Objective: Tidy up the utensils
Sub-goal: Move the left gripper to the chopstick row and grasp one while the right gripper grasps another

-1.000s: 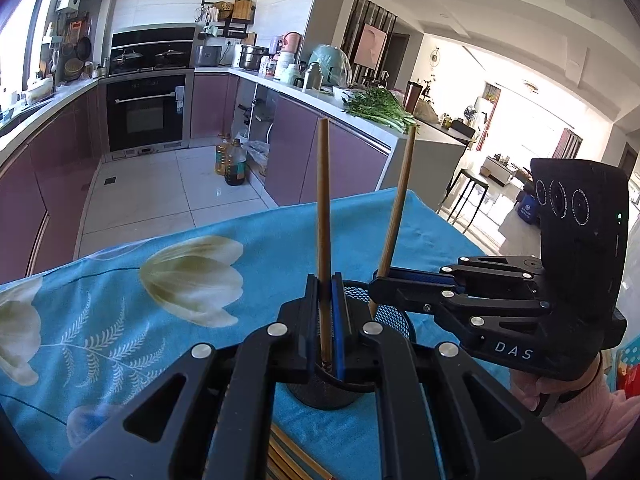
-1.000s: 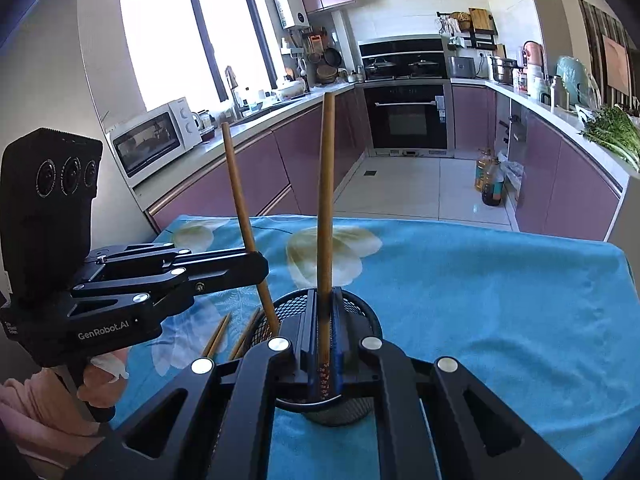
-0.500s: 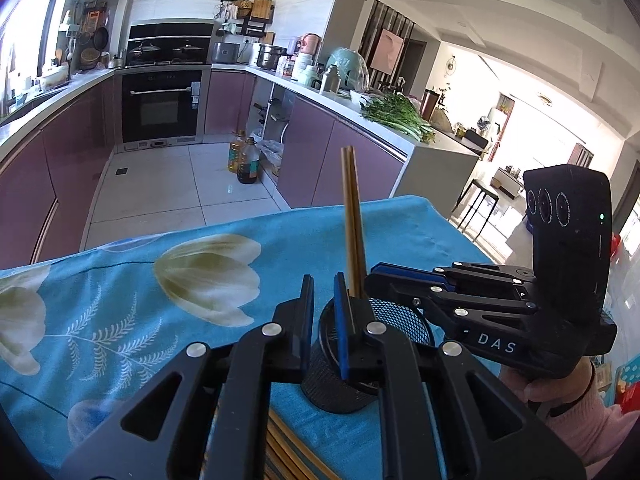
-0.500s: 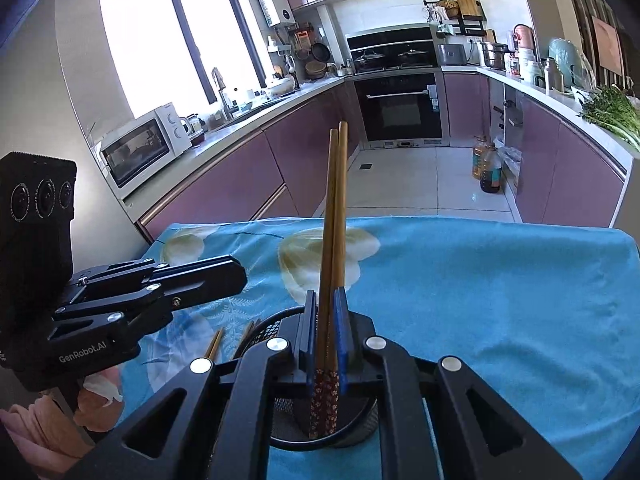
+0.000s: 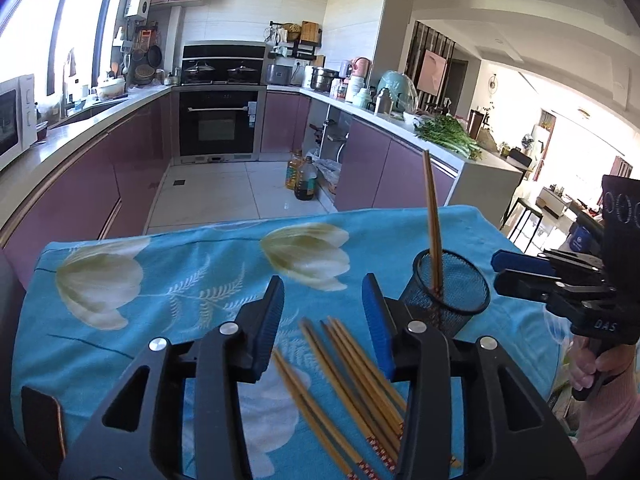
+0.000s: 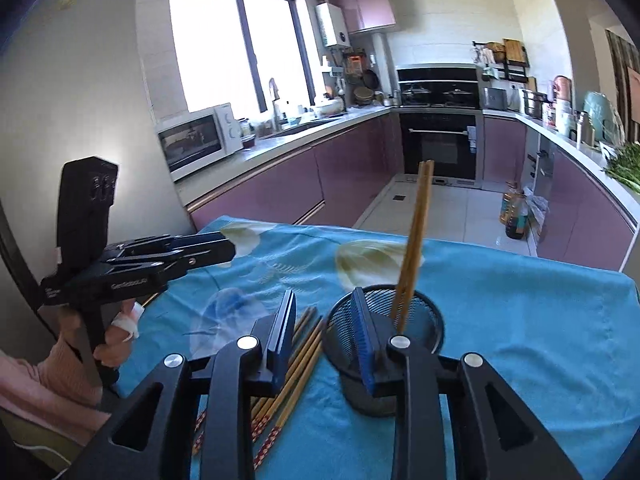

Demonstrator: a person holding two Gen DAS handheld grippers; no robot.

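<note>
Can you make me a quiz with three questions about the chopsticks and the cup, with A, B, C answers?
1. Where do the two upright chopsticks stand?
A. in the black mesh cup
B. in the microwave
C. on the floor

2. What colour is the tablecloth?
A. red
B. blue with pale flowers
C. plain white

3. How is the left tool?
A. shut on a chopstick
B. shut on the cup
C. open, holding nothing

Answers:
1 A: they stick up out of the cup.
2 B: the cloth is blue with flower prints.
3 C: its blue pads stand apart over the loose chopsticks lying on the cloth.
</note>
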